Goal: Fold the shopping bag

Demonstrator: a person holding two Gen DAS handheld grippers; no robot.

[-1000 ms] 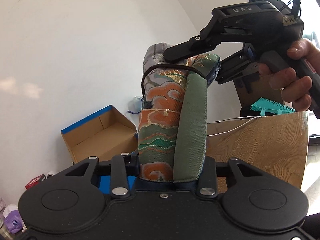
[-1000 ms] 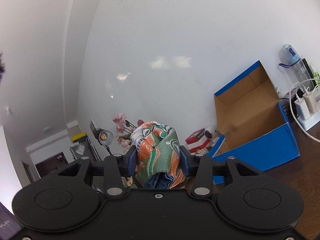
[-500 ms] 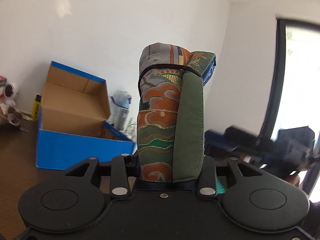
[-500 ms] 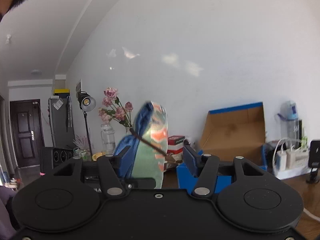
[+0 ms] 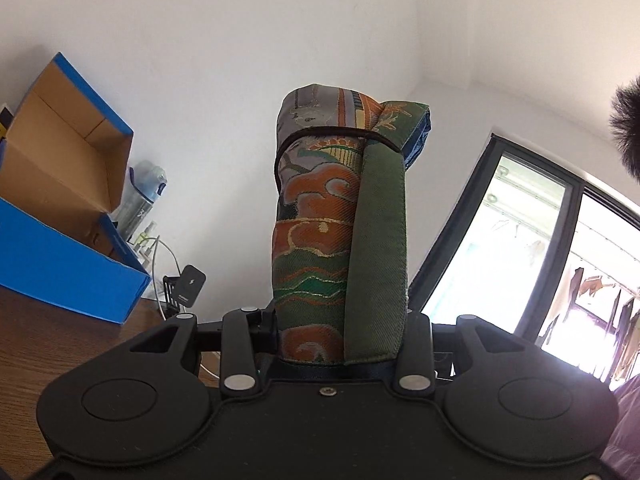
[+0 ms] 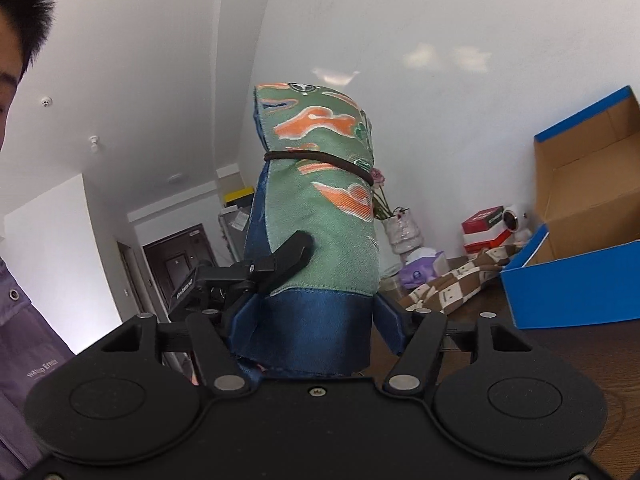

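Two grippers were engaged on one rolled, green-and-orange patterned fabric shopping bag (image 5: 316, 220). The left gripper (image 5: 342, 322) had the shopping bag between its two fingers, the roll standing straight ahead of the claw and filling the gap from side to side; its jaws had just been opening slightly, yet both fingers lay against the fabric. One thin dark elastic band (image 5: 320, 133) circled the roll near its far end, and one plain green fabric strap (image 5: 376, 260) ran lengthwise down the roll's right side. To the left of this claw stood one open blue cardboard box (image 5: 60, 264), with one clear plastic bottle (image 5: 142, 196) just beyond it. The right gripper (image 6: 316, 322) flanked the blue hem of the same shopping bag with its two blue pads (image 6: 244, 320); its jaws had just been closing, narrowing onto the hem. One black finger (image 6: 294, 254) of the left gripper pressed the roll from the left, just ahead of the right claw. To the right of the right claw lay one brown checked cloth (image 6: 452, 280).
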